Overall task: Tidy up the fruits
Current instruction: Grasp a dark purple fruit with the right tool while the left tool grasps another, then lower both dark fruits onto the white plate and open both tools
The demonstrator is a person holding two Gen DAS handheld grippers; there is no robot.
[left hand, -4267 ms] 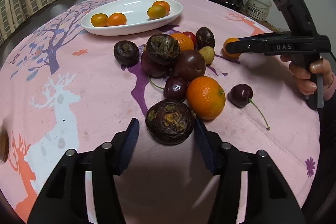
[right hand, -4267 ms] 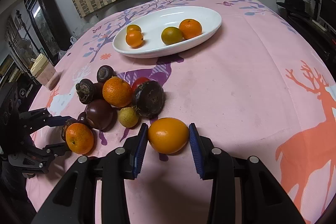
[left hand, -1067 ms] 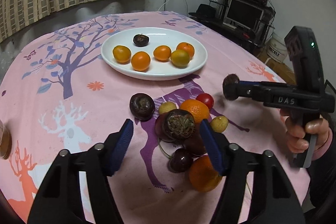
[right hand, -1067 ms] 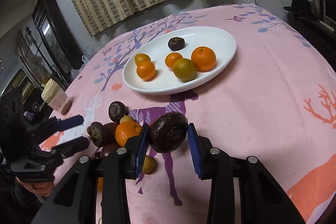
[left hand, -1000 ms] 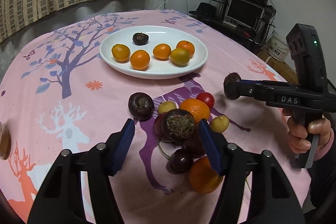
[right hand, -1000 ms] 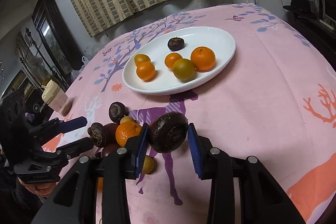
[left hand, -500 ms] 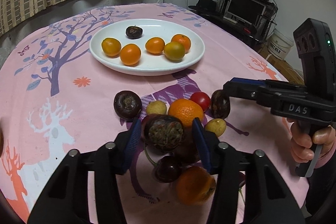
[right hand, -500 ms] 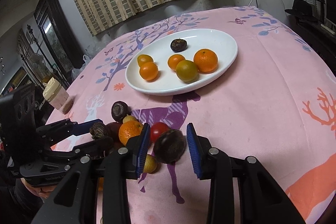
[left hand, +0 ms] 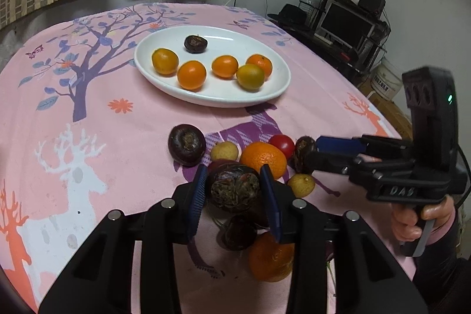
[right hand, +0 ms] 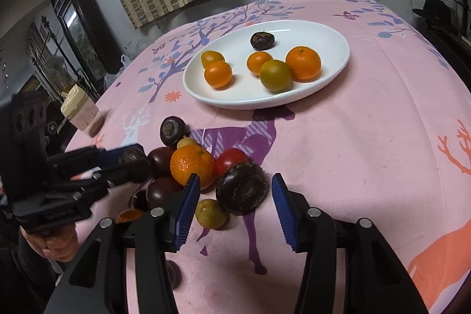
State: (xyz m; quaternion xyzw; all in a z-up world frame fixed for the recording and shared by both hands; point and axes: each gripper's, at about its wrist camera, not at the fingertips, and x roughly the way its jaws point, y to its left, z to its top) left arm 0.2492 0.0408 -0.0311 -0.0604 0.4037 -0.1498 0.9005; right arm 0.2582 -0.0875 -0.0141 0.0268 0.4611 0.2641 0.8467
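While the pink tabletop (left hand: 88, 114) carries everything, the white plate (left hand: 273, 69) serves as the landmark: it lies straight ahead of both tools, on the far side of the fruit pile (left hand: 259, 161), with bare cloth between pile and plate. On the plate sit five small oranges and one dark chestnut-like fruit (left hand: 195, 43) toward its far rim.

Nearest the plate among the loose fruit is a dark round fruit (left hand: 187, 144), just short of the plate's near rim. Behind it, farther from the plate, cluster an orange (left hand: 263, 159), a red tomato (left hand: 282, 145) and two small yellow fruits, touching or nearly so.

Farther from the plate, the left tool (left hand: 235, 193) is clamped on a dark wrinkled fruit (left hand: 234, 187), which appears lifted over the pile; judging by this, its path to the plate runs forward over the orange and needs height to clear it. Below it lie a cherry-dark fruit and a second orange (left hand: 270, 261).

On the pile's right edge, the right tool (right hand: 234, 205) stands with its jaws spread, straddling a dark flat fruit (right hand: 243, 188) without touching it. That fruit rests on the cloth, against the tomato, with a yellow-green fruit (right hand: 210, 213) beside it.

A capped jar (right hand: 81, 111) stands well left of the plate, out of the way.
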